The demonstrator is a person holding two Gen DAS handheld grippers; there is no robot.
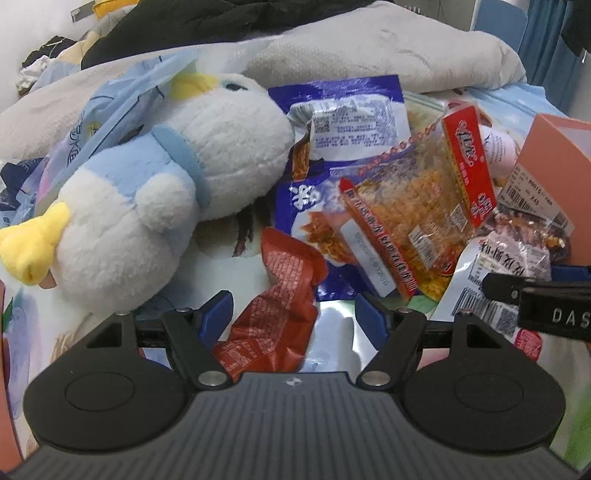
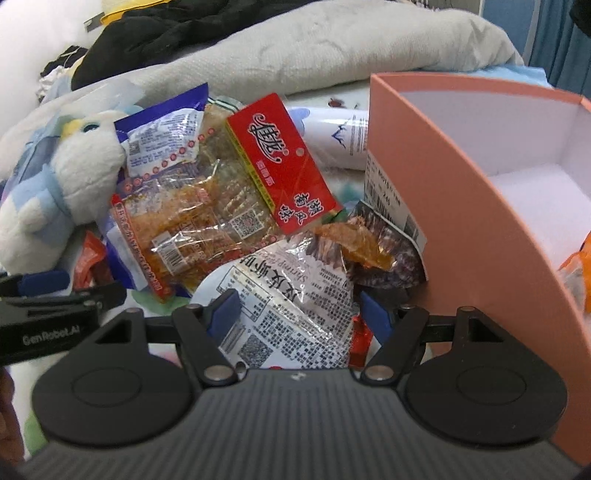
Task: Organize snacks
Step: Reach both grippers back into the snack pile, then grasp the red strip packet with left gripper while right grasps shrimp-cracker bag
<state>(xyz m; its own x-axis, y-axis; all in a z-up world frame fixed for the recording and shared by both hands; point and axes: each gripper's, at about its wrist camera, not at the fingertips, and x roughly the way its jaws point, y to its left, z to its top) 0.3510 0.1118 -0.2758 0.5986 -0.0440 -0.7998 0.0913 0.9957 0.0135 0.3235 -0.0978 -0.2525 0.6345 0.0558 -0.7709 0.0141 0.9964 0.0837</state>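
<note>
Several snack packets lie piled on a bed. My left gripper (image 1: 293, 314) is open over a crumpled red packet (image 1: 277, 314) that lies between its blue fingertips. My right gripper (image 2: 299, 314) is open around a silver-and-white shrimp snack packet (image 2: 280, 302). A clear bag with a red header (image 2: 229, 199) and a blue-and-white packet (image 1: 332, 147) lie behind. A dark packet with orange pieces (image 2: 384, 254) lies against a pink box (image 2: 461, 206), which holds an orange packet (image 2: 580, 266). The right gripper also shows in the left wrist view (image 1: 539, 299).
A white and blue plush duck (image 1: 155, 184) lies left of the pile. A white bottle (image 2: 332, 136) lies behind the snacks. A grey blanket (image 2: 314, 48) and dark clothes (image 2: 166, 33) cover the back of the bed. A blue plastic bag (image 1: 110, 107) sits behind the plush.
</note>
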